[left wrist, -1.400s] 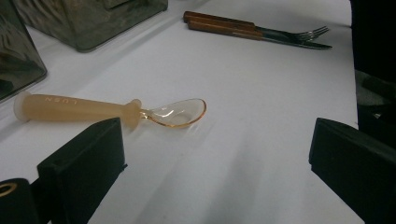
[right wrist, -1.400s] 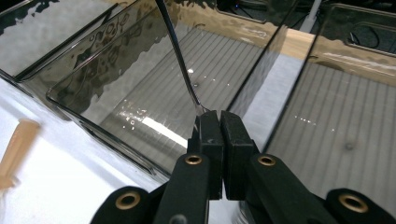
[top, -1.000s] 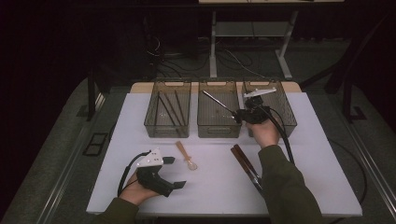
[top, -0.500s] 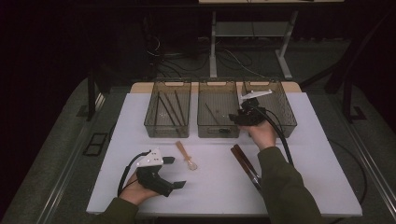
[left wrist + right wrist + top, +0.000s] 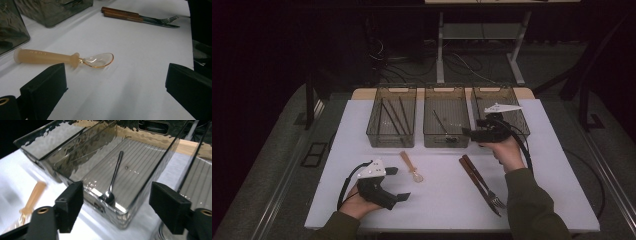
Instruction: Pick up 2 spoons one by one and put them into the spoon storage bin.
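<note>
**Cutlery sort: part done, three pieces still out**

Three smoky bins stand in a row at the 12 o'clock edge of the white tabletop. The left bin holds several dark sticks, perhaps chopsticks; too small to be sure. The middle bin holds one metal spoon, its bowl toward the near wall. What lies in the right bin I cannot tell, as the hand in front hides much of it.

Judged from how things lie, the sorting is under way but not finished. Left on the tabletop are an amber plastic spoon near the centre and, at its 3 o'clock, a fork and knife with brown handles lying side by side, touching.

The right hand-held gripper hovers at the near right corner of the middle bin, jaws wide apart and holding nothing; its own view looks straight down at the metal spoon between them. The left hand-held gripper rests low at 7 o'clock on the tabletop, jaws likewise spread and empty, with the plastic spoon just ahead of them, so that piece looks the likely next pick.

Writing: raised letters run along the plastic spoon's handle, upside down in the left gripper view; too faint to read with any certainty. No other labels can be made out
</note>
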